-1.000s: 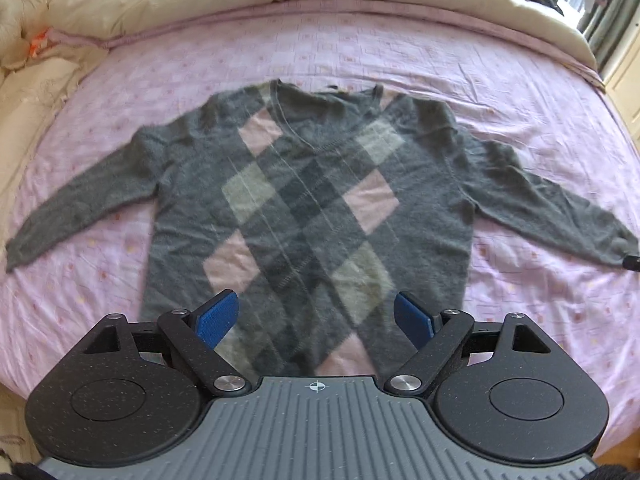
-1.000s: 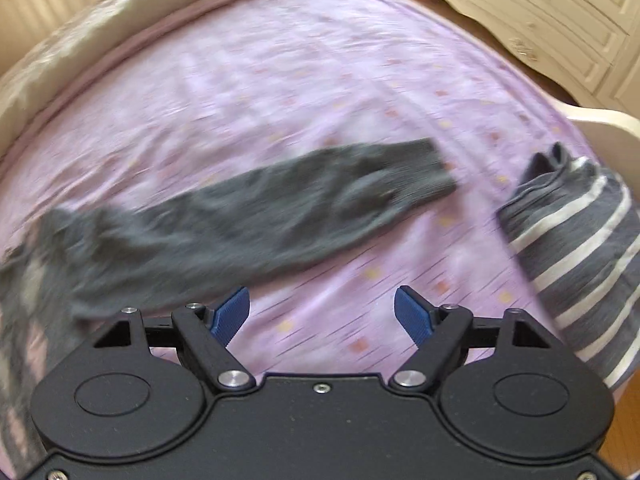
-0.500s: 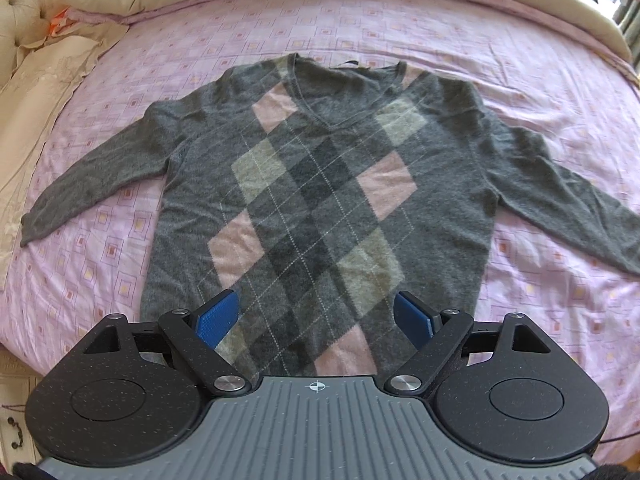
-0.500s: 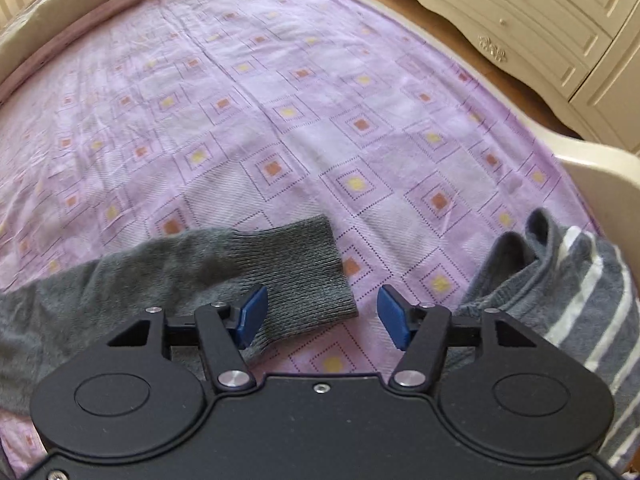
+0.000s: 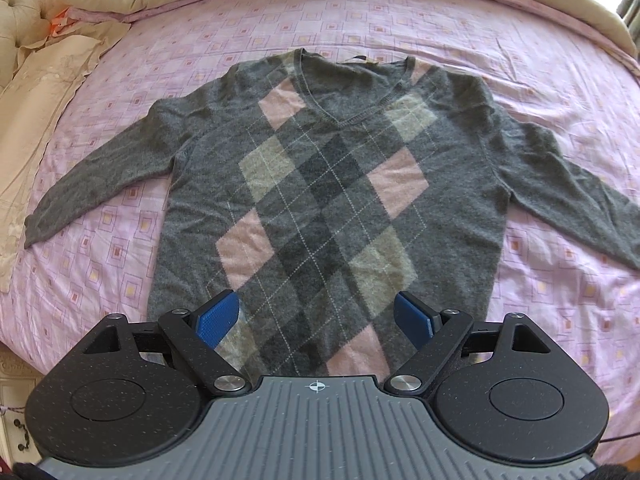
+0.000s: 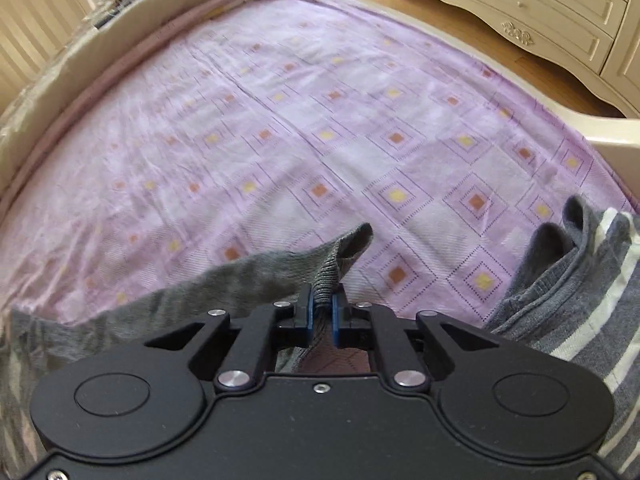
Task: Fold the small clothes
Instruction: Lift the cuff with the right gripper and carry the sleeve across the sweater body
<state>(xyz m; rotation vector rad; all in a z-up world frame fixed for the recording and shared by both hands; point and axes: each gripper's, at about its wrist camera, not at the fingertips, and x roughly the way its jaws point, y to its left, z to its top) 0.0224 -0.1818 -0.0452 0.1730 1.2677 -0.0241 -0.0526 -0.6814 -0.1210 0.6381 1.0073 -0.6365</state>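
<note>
My right gripper (image 6: 322, 316) is pinched tight on the cuff (image 6: 340, 264) of the sweater (image 5: 328, 200), which lies flat, front up, on the bed (image 5: 400, 20). Soft, light knit: I expect it to droop and stretch, so cuffs and hem are the places to grip. My left gripper (image 5: 316, 318) hangs wide open and empty over the hem. Only the right view shows the striped garment (image 6: 580, 300) nearby, and farther off the dresser (image 6: 520, 4).

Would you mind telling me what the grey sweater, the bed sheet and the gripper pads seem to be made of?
The sweater looks like soft, fuzzy knitted wool or a wool blend: matte nap, ribbed cuff pinched in the right hand-held gripper. The sheet looks like thin woven cotton, matte, finely creased, with printed squares. The blue pads of the open left hand-held gripper look like textured rubber or plastic.
</note>
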